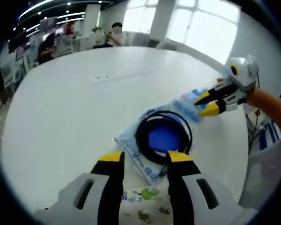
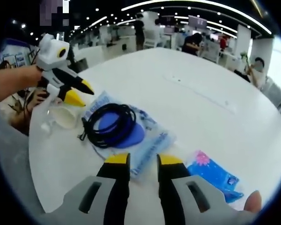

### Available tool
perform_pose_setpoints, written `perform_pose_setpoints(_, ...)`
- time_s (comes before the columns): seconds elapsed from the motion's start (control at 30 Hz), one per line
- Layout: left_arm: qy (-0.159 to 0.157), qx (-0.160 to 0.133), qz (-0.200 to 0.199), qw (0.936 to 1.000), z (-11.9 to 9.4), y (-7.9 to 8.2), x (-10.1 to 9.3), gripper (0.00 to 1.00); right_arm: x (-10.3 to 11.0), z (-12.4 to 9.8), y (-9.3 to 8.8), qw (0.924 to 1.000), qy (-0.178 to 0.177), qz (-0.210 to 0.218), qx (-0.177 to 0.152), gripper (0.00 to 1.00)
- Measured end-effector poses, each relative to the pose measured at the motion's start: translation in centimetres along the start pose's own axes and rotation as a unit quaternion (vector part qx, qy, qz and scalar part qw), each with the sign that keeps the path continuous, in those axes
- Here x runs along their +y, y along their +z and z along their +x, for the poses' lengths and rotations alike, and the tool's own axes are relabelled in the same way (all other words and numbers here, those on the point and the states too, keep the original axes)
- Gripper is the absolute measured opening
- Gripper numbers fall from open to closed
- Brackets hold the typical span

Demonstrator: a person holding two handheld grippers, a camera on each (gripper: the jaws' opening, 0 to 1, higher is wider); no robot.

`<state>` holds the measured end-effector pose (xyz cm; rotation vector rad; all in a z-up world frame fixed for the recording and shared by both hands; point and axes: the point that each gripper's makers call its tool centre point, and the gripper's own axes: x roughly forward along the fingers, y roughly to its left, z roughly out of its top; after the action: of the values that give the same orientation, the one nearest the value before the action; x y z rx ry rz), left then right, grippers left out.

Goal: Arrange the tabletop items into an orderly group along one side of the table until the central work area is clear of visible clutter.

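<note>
A coiled black cable (image 1: pixel 163 136) lies on a clear plastic packet (image 2: pixel 147 140) on the white table (image 1: pixel 75 112) — both grippers near its edges. The left gripper (image 1: pixel 145 158) and right gripper (image 2: pixel 144 160) hold nothing, jaws narrowly parted; a blue packet (image 2: pixel 210 174) lies beside the right one.

The right gripper (image 2: pixel 144 161) hovers with jaws slightly parted over the near edge of a clear printed plastic packet (image 2: pixel 145 136) carrying a coiled black cable (image 2: pixel 108 124). At ten o'clock, the left gripper (image 2: pixel 79 91) points at the packet's far end. A blue flowered pouch (image 2: pixel 210 174) lies at four o'clock on the white table (image 2: pixel 196 108).
</note>
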<state>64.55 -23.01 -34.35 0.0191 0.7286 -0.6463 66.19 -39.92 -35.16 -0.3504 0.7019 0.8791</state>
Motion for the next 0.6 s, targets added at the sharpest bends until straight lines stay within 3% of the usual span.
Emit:
perform_pose_setpoints(0.3, -0.034, -0.042, 0.027, 0.9982, -0.7, 1.0, -1.6, 0.34, 1.3, -0.4, 0.8, 0.9998, 0.006, -0.01, -0.015, 0.27)
perform_pose_setpoints(0.6, -0.042, -0.026, 0.031, 0.9983, 0.1, 0.2, -1.7, 0.34, 2.7, 0.3, 1.2, 0.9997, 0.014, -0.017, -0.014, 0.26)
